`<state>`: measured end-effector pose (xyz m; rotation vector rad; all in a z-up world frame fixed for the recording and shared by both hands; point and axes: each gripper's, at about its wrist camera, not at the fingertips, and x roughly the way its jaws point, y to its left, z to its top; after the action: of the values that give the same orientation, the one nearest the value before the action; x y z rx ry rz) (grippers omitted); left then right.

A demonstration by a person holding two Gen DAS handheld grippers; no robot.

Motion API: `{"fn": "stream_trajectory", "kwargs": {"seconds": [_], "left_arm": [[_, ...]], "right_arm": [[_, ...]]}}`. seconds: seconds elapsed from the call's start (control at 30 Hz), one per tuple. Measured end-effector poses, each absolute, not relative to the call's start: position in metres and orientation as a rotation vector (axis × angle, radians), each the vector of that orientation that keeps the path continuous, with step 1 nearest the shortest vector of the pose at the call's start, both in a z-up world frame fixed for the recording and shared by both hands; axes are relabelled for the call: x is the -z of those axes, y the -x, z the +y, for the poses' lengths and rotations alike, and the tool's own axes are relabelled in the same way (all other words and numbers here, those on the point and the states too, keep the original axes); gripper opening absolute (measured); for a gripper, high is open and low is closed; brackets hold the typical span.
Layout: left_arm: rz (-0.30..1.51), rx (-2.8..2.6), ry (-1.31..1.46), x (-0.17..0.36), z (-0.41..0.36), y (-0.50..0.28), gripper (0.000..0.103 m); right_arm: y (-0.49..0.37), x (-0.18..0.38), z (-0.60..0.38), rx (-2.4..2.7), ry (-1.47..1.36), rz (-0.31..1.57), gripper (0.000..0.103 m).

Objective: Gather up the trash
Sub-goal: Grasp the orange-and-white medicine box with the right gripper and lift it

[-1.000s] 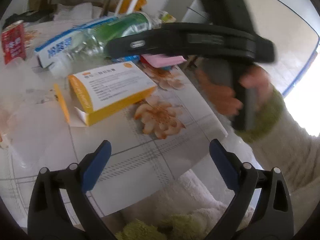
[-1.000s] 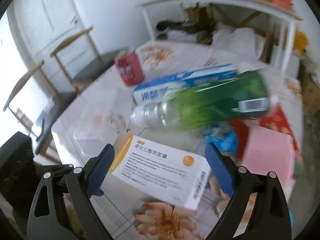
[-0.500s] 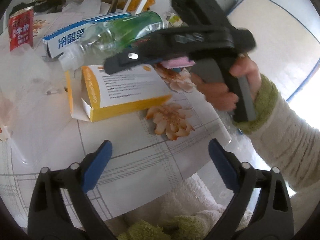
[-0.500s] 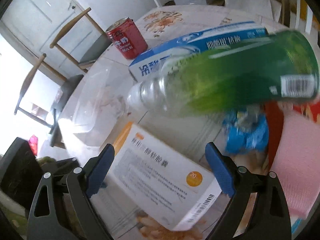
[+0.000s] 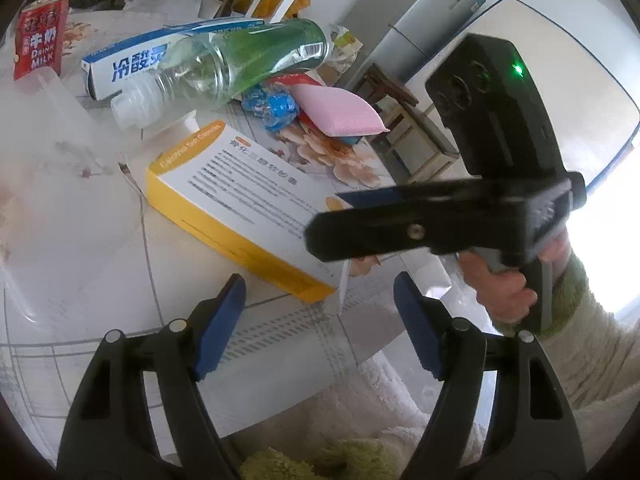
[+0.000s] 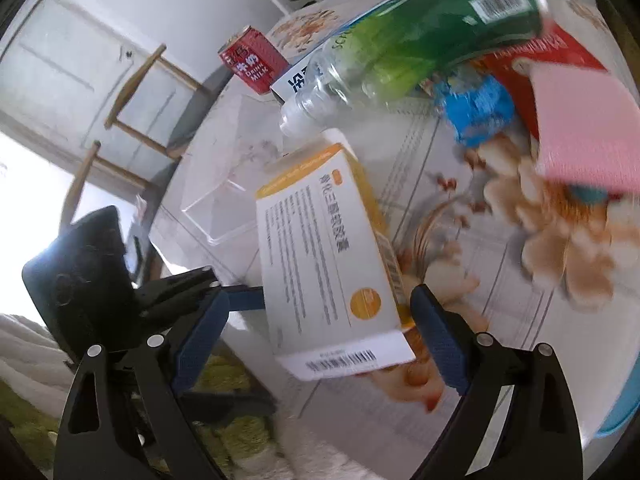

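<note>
A white and yellow medicine box (image 5: 248,200) (image 6: 332,272) lies on the flower-patterned table (image 5: 120,288). My right gripper (image 6: 320,340) is open, and the box's barcode end sits between its jaws with a gap on the left side. In the left wrist view a hand holds the right gripper (image 5: 336,220) over the box's near end. My left gripper (image 5: 318,320) hovers at the table's near edge with its jaws closing. The box's near corner reaches just between its tips and neither pad touches it. In the right wrist view, the left gripper (image 6: 224,284) points at the box's side.
Behind the box lie a clear bottle with a green label (image 5: 240,60), a blue and white carton (image 5: 132,64), a red milk can (image 5: 40,36), a crumpled blue wrapper (image 5: 272,106) and a pink sponge (image 5: 336,112). A clear plastic container (image 6: 224,184) sits left; wooden chairs (image 6: 132,92) stand beyond.
The right gripper has dropped and rolled, and the box's end now sits between its jaws. The left jaws have narrowed. The left hand has hardly moved.
</note>
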<state>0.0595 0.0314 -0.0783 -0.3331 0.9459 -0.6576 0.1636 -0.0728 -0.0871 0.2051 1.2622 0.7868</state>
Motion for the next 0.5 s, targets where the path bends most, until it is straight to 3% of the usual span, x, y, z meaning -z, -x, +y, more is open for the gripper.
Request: {"fn": "stream_trajectory", "kwargs": {"seconds": [0.2,0.33,0.5], "left_arm": [[0.935,0.663,0.333,0.078,0.036,-0.056,0.072],[0.94,0.675,0.361,0.079,0.045,-0.054,0.081],[0.976,0.679,0.436,0.08,0.053,-0.06,0.084]], "right_arm": [[-0.153,0.091,-0.096,-0.797,-0.463,1.244,0.09],[-0.142,0.094,-0.108,-0.794,-0.571,1.223,0.09],[-0.13,0.094,-0.125,-0.798,-0.675,1.163,0.09]]}}
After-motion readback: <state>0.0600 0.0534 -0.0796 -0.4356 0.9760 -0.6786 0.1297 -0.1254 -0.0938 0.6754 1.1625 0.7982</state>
